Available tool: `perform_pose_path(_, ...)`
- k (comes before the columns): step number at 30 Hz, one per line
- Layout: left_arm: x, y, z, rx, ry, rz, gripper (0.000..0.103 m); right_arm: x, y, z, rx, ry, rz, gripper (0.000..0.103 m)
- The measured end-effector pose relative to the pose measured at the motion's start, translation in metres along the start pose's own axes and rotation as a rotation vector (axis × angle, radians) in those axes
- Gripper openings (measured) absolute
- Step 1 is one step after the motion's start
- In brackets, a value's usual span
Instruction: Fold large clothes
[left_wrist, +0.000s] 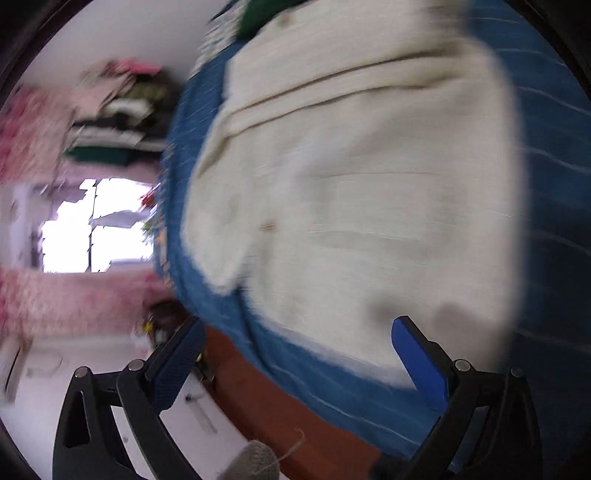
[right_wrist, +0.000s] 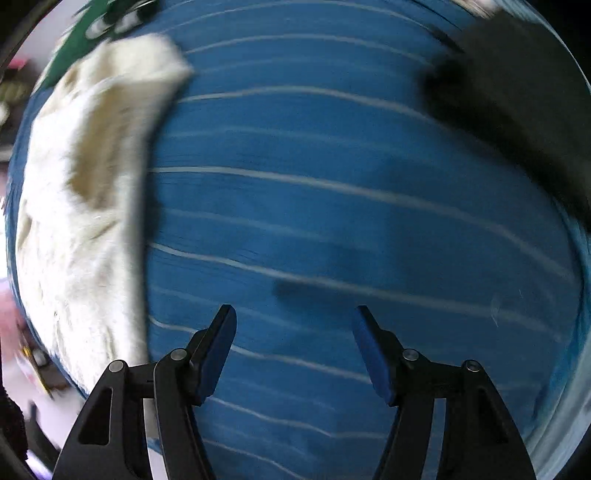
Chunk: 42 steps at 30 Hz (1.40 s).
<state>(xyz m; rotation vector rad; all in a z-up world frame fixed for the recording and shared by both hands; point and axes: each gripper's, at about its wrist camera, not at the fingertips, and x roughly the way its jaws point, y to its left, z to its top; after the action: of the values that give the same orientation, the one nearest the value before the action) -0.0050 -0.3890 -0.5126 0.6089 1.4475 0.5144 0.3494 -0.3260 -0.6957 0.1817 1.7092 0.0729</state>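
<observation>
Ahead of left tongs (left_wrist: 299, 332): cream garment (left_wrist: 351, 184).

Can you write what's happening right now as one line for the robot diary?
left gripper: open, empty | right gripper: open, empty | cream garment: on blue striped cover | dark cloth: far right | views blurred

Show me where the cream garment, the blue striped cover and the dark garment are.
Cream fuzzy garment (left_wrist: 362, 192): left wrist view, on the middle of its flat front.
Blue cover with thin white stripes (right_wrist: 332, 206): right wrist view, on a bare stretch.
Dark garment (right_wrist: 517, 110): right wrist view, on its blurred bulk, upper right.
</observation>
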Motion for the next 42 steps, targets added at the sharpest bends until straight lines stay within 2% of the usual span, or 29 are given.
perform_pose_path(3, -0.020, -0.038, -0.002, 0.078, -0.053, -0.023, 0.103, -0.007, -0.027, -0.005, 0.086, 0.004, 0.001, 0.067)
perform_pose_path(5, -0.019, -0.053, 0.002, 0.098, -0.063, -0.021, 0.103, -0.011, -0.035, -0.003, 0.121, -0.002, -0.003, 0.067)
perform_pose_path(8, -0.002, -0.082, 0.012, 0.124, -0.047, 0.038, 0.103, -0.016, -0.059, -0.001, 0.149, -0.009, -0.010, 0.067)
perform_pose_path(9, 0.011, -0.087, 0.017, 0.126, -0.033, 0.077, 0.103, -0.017, -0.061, -0.011, 0.151, -0.012, -0.007, 0.067)
perform_pose_path(12, 0.035, -0.083, 0.030, 0.106, -0.018, 0.174, 0.103, -0.021, -0.061, -0.005, 0.137, -0.023, 0.000, 0.067)
perform_pose_path(14, 0.053, -0.069, 0.039, 0.063, -0.011, 0.236, 0.103, -0.024, -0.079, 0.010, 0.114, -0.024, 0.016, 0.067)
perform_pose_path(15, 0.059, -0.059, 0.044, 0.040, -0.003, 0.235, 0.103, -0.023, -0.072, 0.017, 0.104, -0.024, 0.030, 0.067)
perform_pose_path(16, 0.062, -0.049, 0.048, 0.013, -0.002, 0.217, 0.103, -0.020, -0.064, 0.024, 0.089, -0.028, 0.065, 0.068)
perform_pose_path(17, 0.063, -0.039, 0.051, -0.015, -0.012, 0.201, 0.103, -0.017, -0.055, 0.033, 0.066, -0.039, 0.126, 0.073)
perform_pose_path(18, 0.062, -0.026, 0.053, -0.037, -0.033, 0.180, 0.094, -0.013, -0.040, 0.043, 0.035, -0.044, 0.196, 0.076)
perform_pose_path(19, 0.061, -0.016, 0.055, -0.049, -0.047, 0.155, 0.072, -0.009, -0.030, 0.043, 0.009, -0.049, 0.255, 0.081)
perform_pose_path(20, 0.056, -0.009, 0.056, -0.065, -0.065, 0.122, 0.056, -0.007, -0.018, 0.051, -0.011, -0.053, 0.324, 0.086)
perform_pose_path(21, 0.052, 0.002, 0.057, -0.079, -0.085, 0.085, 0.025, -0.004, -0.004, 0.061, -0.028, -0.058, 0.422, 0.088)
perform_pose_path(22, 0.049, 0.010, 0.057, -0.085, -0.097, 0.076, 0.019, -0.002, 0.011, 0.071, -0.037, -0.071, 0.511, 0.091)
perform_pose_path(25, 0.043, 0.030, 0.058, -0.093, -0.133, 0.069, 0.017, 0.010, 0.055, 0.091, -0.045, -0.078, 0.691, 0.094)
perform_pose_path(27, 0.042, 0.042, 0.061, -0.106, -0.137, 0.031, 0.017, 0.020, 0.085, 0.104, -0.053, -0.083, 0.760, 0.095)
perform_pose_path(30, 0.043, 0.059, 0.065, -0.115, -0.150, -0.025, 0.017, 0.036, 0.107, 0.108, 0.002, 0.016, 0.768, 0.095)
perform_pose_path(31, 0.043, 0.063, 0.065, -0.113, -0.153, -0.041, 0.017, 0.050, 0.116, 0.110, 0.044, 0.073, 0.753, 0.083)
perform_pose_path(32, 0.045, 0.073, 0.065, -0.114, -0.154, -0.076, 0.017, 0.058, 0.121, 0.108, 0.080, 0.097, 0.755, 0.044)
perform_pose_path(33, 0.045, 0.075, 0.065, -0.122, -0.149, -0.101, 0.017, 0.061, 0.129, 0.108, 0.129, 0.110, 0.760, 0.037)
perform_pose_path(35, 0.052, 0.102, 0.066, -0.143, -0.138, -0.205, 0.017, 0.047, 0.144, 0.106, 0.155, 0.094, 0.714, 0.031)
perform_pose_path(38, 0.058, 0.141, 0.065, -0.180, -0.145, -0.332, 0.017, -0.003, 0.176, 0.101, 0.131, 0.030, 0.677, 0.028)
perform_pose_path(39, 0.063, 0.166, 0.065, -0.199, -0.147, -0.395, 0.017, -0.019, 0.187, 0.105, 0.122, 0.013, 0.667, 0.028)
perform_pose_path(42, 0.079, 0.225, 0.067, -0.255, -0.146, -0.511, 0.017, -0.074, 0.253, 0.106, 0.065, -0.032, 0.600, 0.028)
